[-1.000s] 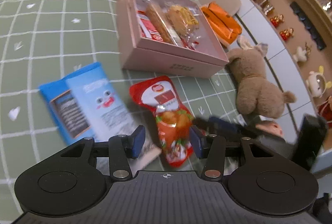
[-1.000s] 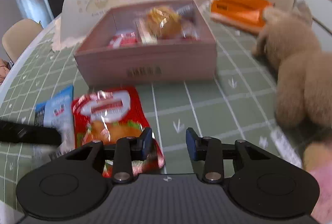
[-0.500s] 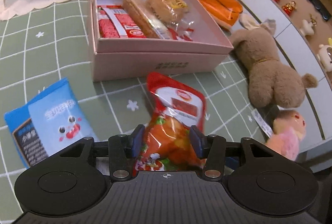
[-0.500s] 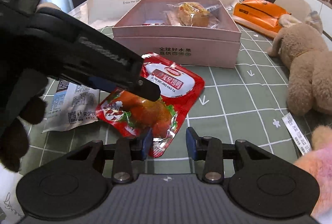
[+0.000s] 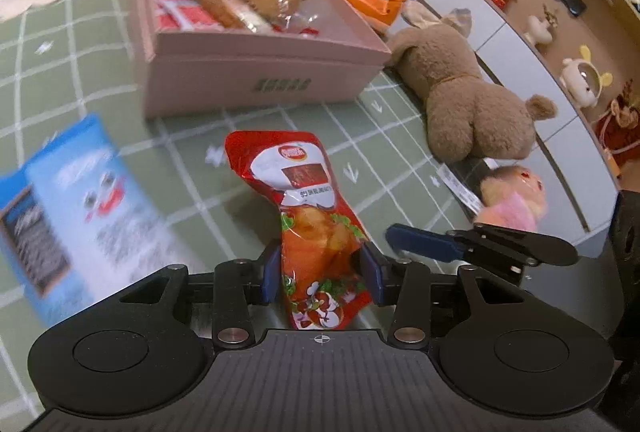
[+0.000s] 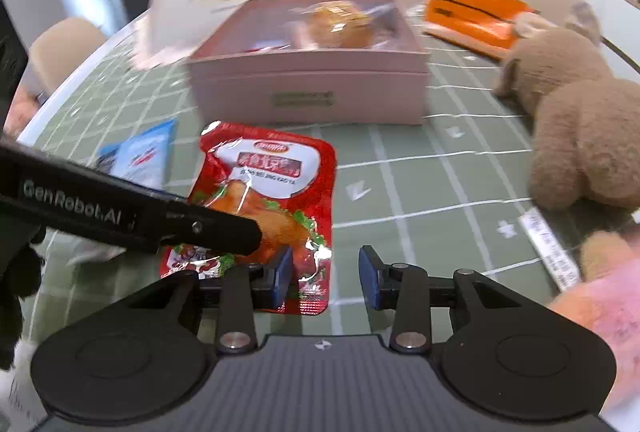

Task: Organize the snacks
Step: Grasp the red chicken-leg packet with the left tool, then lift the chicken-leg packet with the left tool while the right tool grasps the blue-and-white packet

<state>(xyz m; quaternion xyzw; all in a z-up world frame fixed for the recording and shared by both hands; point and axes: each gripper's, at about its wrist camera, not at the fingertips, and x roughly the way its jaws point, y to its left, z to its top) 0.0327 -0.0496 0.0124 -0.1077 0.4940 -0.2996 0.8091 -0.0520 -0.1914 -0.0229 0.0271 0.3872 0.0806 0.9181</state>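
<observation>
My left hand-held gripper (image 5: 320,272) clamps red chicken snack pouch (image 5: 310,207), long axis pointing ahead toward pink box (image 5: 256,79); right hand-held gripper (image 6: 325,275) open, empty, beside pouch.

The left wrist camera sits just behind the left tongs (image 5: 320,274), low and close over the counter (image 5: 192,147), facing forward along them to the pink snack box (image 5: 256,83). The right wrist camera rides behind the right tongs (image 6: 325,276), equally low, facing the same box (image 6: 308,91) front-on. Both views share the red snack pouch (image 5: 308,207) (image 6: 272,191), the brown plush bear (image 5: 468,103) (image 6: 580,135) and the blue packet (image 5: 68,199) (image 6: 140,155).
</observation>
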